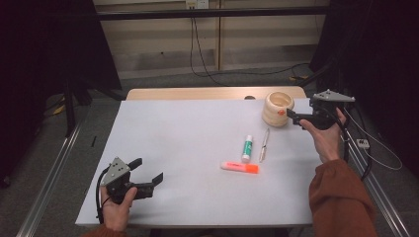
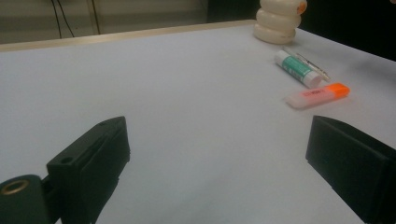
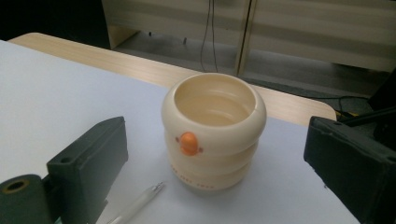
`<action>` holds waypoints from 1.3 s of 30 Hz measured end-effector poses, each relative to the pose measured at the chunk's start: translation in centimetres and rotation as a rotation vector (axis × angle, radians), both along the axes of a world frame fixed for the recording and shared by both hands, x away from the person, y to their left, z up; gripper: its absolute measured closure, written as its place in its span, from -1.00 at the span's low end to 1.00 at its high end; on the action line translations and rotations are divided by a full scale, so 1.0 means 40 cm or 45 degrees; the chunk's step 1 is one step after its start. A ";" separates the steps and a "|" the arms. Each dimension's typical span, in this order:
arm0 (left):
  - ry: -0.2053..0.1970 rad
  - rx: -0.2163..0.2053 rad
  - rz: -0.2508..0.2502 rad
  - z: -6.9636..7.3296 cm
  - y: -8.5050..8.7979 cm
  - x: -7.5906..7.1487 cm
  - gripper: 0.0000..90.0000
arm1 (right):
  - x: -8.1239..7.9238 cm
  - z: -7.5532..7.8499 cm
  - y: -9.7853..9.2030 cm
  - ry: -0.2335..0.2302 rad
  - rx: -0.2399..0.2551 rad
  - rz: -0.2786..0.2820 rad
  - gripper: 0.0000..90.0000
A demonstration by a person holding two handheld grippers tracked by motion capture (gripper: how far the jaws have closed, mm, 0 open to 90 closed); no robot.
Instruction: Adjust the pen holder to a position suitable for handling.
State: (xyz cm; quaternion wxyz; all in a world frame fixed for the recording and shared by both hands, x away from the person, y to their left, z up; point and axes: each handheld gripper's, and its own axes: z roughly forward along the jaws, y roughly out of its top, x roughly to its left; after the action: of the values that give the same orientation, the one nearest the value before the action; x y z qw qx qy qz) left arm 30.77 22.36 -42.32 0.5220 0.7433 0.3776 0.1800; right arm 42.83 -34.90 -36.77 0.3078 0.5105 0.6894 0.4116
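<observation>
I work at a table (image 1: 188, 128) covered by a white sheet, its pale wood top (image 1: 207, 93) bare along the far edge. Beyond it, grey carpet (image 1: 163, 79) runs to a wall of light wood panels (image 1: 158, 39), where black cables (image 1: 197, 54) hang from an outlet (image 1: 196, 4) and trail across the floor. Black curtains (image 1: 44, 59) close in on both sides, leaving the corners dark. Metal rails (image 1: 49, 173) flank the table left and right. The light is dim and even, falling brightest on the white sheet.
</observation>
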 end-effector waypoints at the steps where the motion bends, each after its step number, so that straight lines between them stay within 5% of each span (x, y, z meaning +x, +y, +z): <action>1: -0.002 0.000 0.000 0.000 0.000 0.000 -0.87 | 0.000 0.000 0.000 0.000 0.000 0.000 -0.87; 10: 0.008 0.011 0.009 0.000 0.003 -0.004 -0.85 | 0.096 0.025 -0.017 0.103 -0.038 0.025 -0.70; 20: 0.014 0.012 0.013 -0.001 0.006 -0.005 -0.85 | 0.173 0.008 0.005 0.187 -0.083 0.070 -0.58; 30: 0.018 0.014 0.005 -0.002 0.006 -0.005 -0.85 | 0.261 -0.025 -0.004 0.317 -0.080 0.077 -0.01; 39: 0.027 0.016 0.000 -0.004 0.005 -0.004 -0.85 | 0.286 -0.050 -0.027 0.364 -0.086 0.012 0.22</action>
State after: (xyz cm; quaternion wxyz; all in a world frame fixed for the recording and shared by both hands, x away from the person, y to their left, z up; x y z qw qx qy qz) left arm 30.62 22.55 -42.49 0.5133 0.7485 0.3820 0.1743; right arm 54.27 -35.97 -38.75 0.2214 0.5499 0.7421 0.3128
